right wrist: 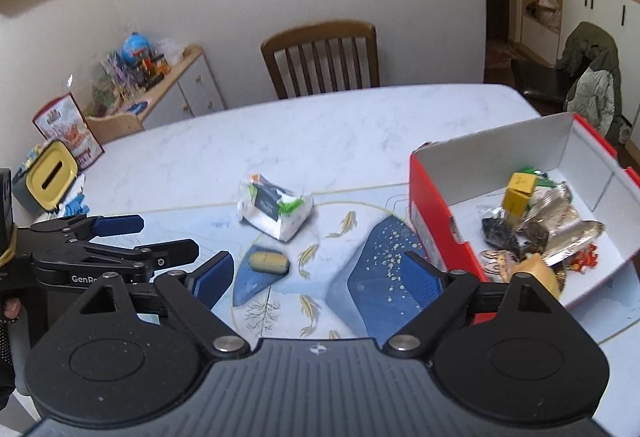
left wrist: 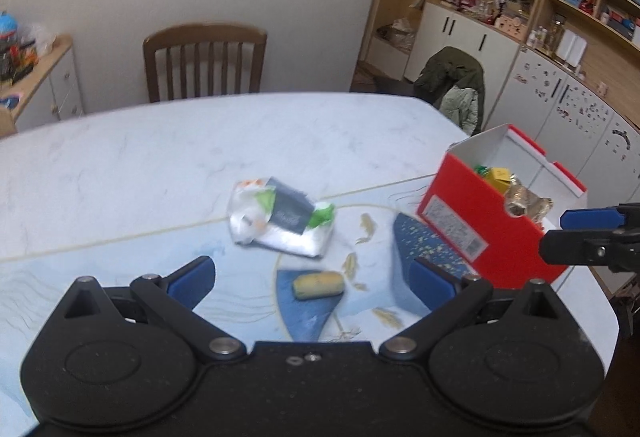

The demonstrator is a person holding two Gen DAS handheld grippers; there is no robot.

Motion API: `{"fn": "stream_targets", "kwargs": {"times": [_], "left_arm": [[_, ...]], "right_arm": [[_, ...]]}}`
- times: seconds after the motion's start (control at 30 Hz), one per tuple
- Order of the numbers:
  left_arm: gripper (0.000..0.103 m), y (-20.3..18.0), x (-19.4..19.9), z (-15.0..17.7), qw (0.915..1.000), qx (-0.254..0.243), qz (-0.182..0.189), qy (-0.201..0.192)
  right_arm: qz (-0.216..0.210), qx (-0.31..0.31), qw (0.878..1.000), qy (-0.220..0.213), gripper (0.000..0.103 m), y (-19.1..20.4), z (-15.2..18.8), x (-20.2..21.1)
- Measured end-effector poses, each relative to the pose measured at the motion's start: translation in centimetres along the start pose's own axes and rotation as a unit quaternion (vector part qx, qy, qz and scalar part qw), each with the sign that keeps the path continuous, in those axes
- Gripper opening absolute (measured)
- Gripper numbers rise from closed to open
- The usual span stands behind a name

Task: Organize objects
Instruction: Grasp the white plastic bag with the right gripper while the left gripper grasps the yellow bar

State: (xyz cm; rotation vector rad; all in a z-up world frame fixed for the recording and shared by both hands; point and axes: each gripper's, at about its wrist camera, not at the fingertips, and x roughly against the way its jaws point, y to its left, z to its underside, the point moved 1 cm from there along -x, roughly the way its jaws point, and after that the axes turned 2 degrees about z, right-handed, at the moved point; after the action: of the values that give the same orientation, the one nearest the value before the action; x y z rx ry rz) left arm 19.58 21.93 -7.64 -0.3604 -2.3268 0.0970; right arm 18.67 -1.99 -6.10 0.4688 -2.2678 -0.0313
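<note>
A small yellow roll (left wrist: 318, 284) lies on the patterned table mat, in line with the gap of my left gripper (left wrist: 312, 281), which is open and holds nothing. Beyond it lies a white plastic packet (left wrist: 280, 215) with a dark label and green print. The red shoe box (left wrist: 500, 229) stands at the right, with a yellow carton and shiny wrappers inside. My right gripper (right wrist: 318, 277) is open and empty, just left of the red box (right wrist: 432, 197). In the right wrist view the roll (right wrist: 268, 262) and packet (right wrist: 276, 209) lie ahead, and the left gripper (right wrist: 170, 236) reaches in from the left.
A wooden chair (left wrist: 204, 61) stands behind the marble-look table (left wrist: 160, 149). A yellow-lidded container (right wrist: 54, 177) and a printed bag sit at the table's left end. A jacket hangs on a chair (right wrist: 592, 77) at the right, in front of cabinets.
</note>
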Motion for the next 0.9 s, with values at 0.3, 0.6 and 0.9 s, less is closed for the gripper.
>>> {"fn": "stream_targets", "kwargs": {"times": [0.3,0.6,0.9], "left_arm": [[0.103,1.7,-4.4,2.2,0.9988,0.019,-0.001,0.045],[0.103,0.6,-7.8,3.1,0.9984,0.026,-0.005,0.051],[0.103,-0.5,-10.5,3.5,0.9987,0.015,-0.023,0.043]], "right_arm": [[-0.001,0.030,0.999,0.028,0.091,1.3,-2.0,-5.5],[-0.031,0.083,0.994,0.066,0.091,3.2,-4.6,-12.3],[-0.039,0.133,0.985,0.107,0.091,4.4,-6.8,-19.0]]}}
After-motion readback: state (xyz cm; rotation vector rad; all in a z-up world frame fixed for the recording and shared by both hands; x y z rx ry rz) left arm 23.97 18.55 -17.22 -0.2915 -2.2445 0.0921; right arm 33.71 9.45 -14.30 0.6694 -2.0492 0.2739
